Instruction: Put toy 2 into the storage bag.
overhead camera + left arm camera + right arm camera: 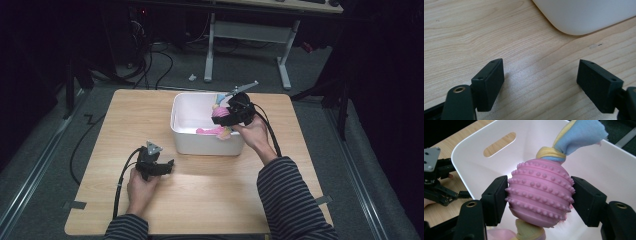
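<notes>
**Right gripper clamped on pink toy above white bin**

In my high view, the right gripper [226, 119] and the hand behind it cover most of the pink studded ball [540, 195]; I can make out only a pink patch and cloth ends there. In the right gripper view the lower cloth knot is cut off at the frame's bottom edge.

The ball sits squarely between my right gripper's two jaws, both pads pressed against its ribbed sides. Knotted yellow and blue cloth rises from its top. Ball and jaws hang over the open white bin [186, 140], near its right wall.

My left gripper [540, 82] rests low over the wooden table [210, 200], jaws spread wide with nothing between them, just beside the bin's near corner.
</notes>
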A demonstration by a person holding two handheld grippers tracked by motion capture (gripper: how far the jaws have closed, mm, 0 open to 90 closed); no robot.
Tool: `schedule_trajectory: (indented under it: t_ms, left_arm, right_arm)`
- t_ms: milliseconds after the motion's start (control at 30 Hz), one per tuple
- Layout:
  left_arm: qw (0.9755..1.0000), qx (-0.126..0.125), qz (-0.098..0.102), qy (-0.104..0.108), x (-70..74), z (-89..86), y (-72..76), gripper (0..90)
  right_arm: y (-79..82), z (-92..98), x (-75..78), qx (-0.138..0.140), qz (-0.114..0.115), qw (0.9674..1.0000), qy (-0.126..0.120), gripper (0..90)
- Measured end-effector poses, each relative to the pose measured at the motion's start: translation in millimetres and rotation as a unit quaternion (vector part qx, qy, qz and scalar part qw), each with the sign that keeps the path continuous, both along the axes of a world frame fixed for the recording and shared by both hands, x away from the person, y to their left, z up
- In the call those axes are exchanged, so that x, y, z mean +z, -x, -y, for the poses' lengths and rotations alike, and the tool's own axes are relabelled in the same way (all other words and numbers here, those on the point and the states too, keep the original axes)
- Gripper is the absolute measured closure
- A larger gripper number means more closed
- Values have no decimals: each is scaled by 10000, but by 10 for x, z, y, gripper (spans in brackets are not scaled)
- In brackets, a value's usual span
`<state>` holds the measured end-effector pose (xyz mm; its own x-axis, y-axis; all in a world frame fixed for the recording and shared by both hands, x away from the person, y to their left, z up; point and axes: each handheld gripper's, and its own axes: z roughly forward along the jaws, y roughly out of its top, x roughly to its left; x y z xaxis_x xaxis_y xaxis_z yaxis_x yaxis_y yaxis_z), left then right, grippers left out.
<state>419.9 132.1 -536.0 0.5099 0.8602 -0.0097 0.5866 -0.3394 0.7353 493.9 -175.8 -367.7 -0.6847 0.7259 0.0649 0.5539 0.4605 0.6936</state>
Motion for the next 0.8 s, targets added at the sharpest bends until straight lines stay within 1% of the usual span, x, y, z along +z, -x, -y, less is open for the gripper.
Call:
schedule_trajectory:
  t_ms: [200, 267, 367, 467, 500, 667, 800]
  left_arm:
    - [10000, 1, -1, 0, 0, 0, 1, 221]
    - [10000, 1, -1, 0, 0, 0, 2, 221]
    - [10000, 2, -1, 2, 0, 0, 2, 221]
    - [10000, 0, -1, 0, 0, 0, 2, 221]
    - [10000, 1, -1, 1, 0, 0, 2, 221]
    - [10000, 1, -1, 1, 0, 0, 2, 220]
    - [10000, 2, 1, 1, 0, 0, 2, 220]
  right_arm:
    - [-51, -64, -92, 18, -177, 9998, 43, 336]
    - [-63, -79, -118, 49, -204, 9998, 63, 336]
    - [-67, -113, -170, 90, -281, 9995, 97, 336]
    - [-69, -135, -214, 95, -432, 9989, 152, 335]
    - [-70, -140, -229, 127, -426, 9989, 171, 335]
    - [-62, -156, -272, 131, -573, 9982, 147, 333]
    - [-61, -152, -293, 144, -690, 9975, 49, 331]
